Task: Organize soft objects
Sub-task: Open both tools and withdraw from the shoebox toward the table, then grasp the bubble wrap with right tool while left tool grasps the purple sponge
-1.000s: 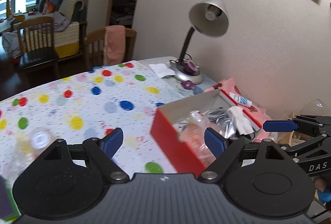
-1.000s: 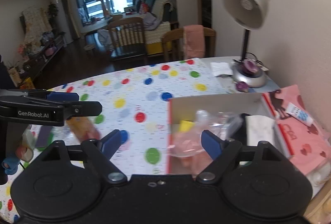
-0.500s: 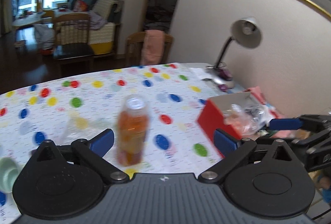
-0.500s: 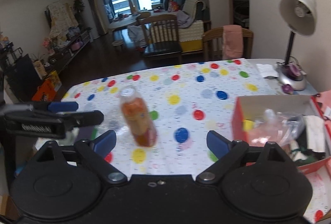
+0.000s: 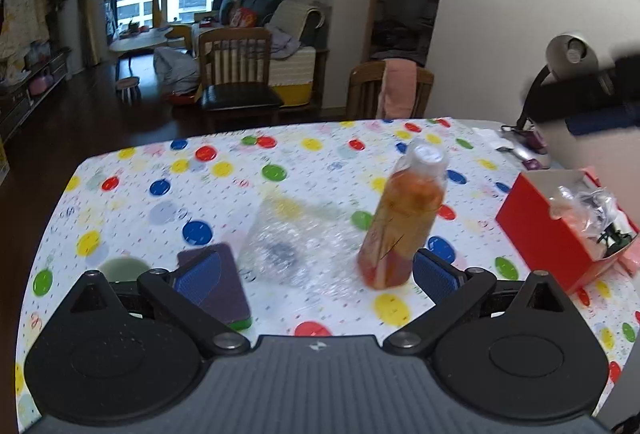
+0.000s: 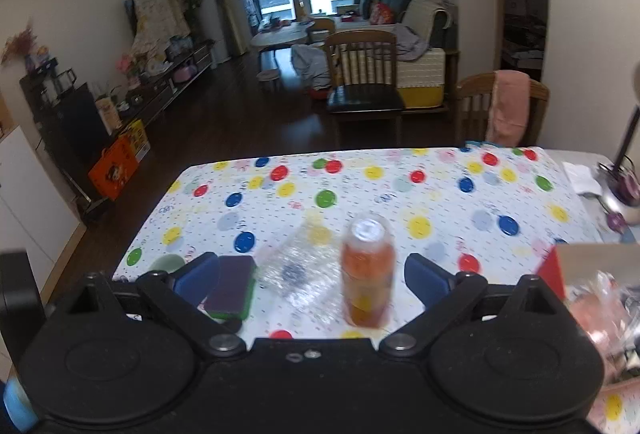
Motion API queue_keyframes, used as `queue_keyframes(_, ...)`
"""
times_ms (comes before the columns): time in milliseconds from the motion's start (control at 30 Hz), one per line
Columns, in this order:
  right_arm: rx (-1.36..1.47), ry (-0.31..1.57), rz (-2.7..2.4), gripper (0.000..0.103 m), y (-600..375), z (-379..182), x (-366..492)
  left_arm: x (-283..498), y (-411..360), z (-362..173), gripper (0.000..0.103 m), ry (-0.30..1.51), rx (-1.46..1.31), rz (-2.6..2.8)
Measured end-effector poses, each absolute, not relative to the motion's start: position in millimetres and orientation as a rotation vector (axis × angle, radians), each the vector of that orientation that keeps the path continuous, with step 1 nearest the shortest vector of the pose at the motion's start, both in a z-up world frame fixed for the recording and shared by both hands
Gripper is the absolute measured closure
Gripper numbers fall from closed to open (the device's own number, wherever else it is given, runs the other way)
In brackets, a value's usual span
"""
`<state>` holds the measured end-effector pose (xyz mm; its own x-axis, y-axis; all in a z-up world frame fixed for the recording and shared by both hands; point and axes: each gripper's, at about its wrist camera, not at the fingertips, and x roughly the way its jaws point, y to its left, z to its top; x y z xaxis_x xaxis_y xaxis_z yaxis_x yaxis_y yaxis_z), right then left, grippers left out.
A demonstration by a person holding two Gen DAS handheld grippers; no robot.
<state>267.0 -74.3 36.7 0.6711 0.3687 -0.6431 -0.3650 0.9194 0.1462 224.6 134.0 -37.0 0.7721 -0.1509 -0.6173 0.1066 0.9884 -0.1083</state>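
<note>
1. Both grippers have swung away from the red box [image 5: 554,234] toward the middle of the table [image 5: 132,169]. A second ago the box filled the views between the fingers; now it sits at the right edge, and a bottle [image 5: 404,222] and a clear plastic bag [image 5: 296,242] are in front.
2. On the left gripper [image 5: 316,274] the jaws have just been opening and now stand wide, with nothing held between them. The right gripper [image 6: 312,280] is the same: jaws just opened further, wide apart, empty.
3. I judge that the hands are now looking for the next soft thing to bring to the box, probably the bag.
4. The bag is thin, crinkled and shiny, lying flat between a dark purple pad with a green base [image 5: 224,286] and the bottle.
5. The bottle is rigid, upright, orange inside, with a pale cap.
6. In the box lie crumpled clear wrappers and something pink.
</note>
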Motion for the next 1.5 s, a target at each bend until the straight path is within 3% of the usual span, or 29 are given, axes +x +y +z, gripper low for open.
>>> queue_keyframes(667, -0.094, 0.948, 0.494, 0.004, 43.8, -50.3, 394.5, 254.3, 147.9, -123.5, 0.0, 0.761, -0.174, 0.076)
queue_keyframes(1500, -0.16, 1.143, 0.324, 0.007, 82.5, -182.7, 493.8, 305.8, 154.1, -186.7, 0.001, 0.848, -0.183, 0.369)
